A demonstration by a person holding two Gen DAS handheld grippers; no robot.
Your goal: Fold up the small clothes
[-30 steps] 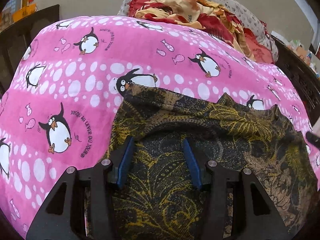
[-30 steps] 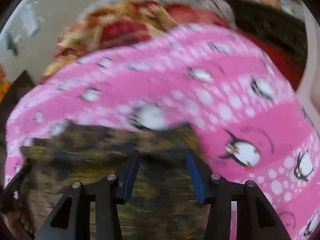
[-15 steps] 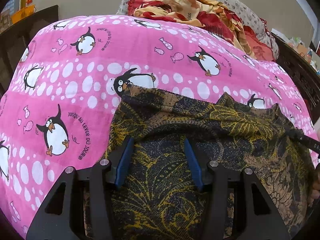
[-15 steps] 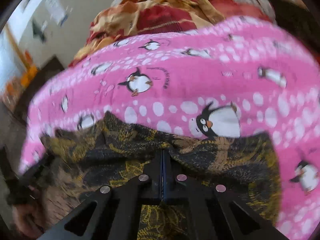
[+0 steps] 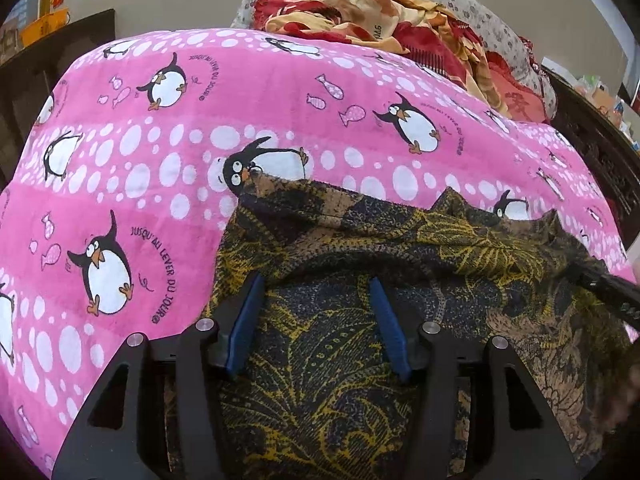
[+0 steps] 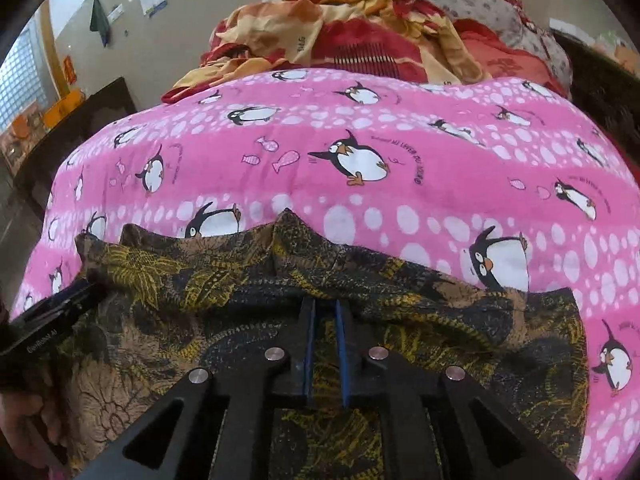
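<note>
The dark garment (image 5: 360, 340), black with yellow and brown leaf print, is lying on the pink penguin blanket (image 5: 160, 140), filling the lower centre and lower right of the left wrist view and the lower half of the right wrist view. Its far edge is already lying doubled toward the camera as a thick rumpled band across mid-frame, so one fold appears to be in place; the corners are poking up unevenly, and squaring and further folds seem to be left. The left gripper (image 5: 316, 312) is hovering over the cloth with its blue pads (image 5: 244, 320) standing wide apart and nothing between them. The right gripper (image 6: 325, 344) is sitting at lower centre of its view with the pads drawn narrow, a slim gap showing; cloth seems to be running between them, but whether it is pinched cannot be told. A heap of red and orange bedding (image 6: 360, 32) is sitting in the upper centre, well apart from the garment. Dark wooden furniture (image 5: 592, 148) is flanking the blanket at the right edge. Nothing is blocking the fold.
</note>
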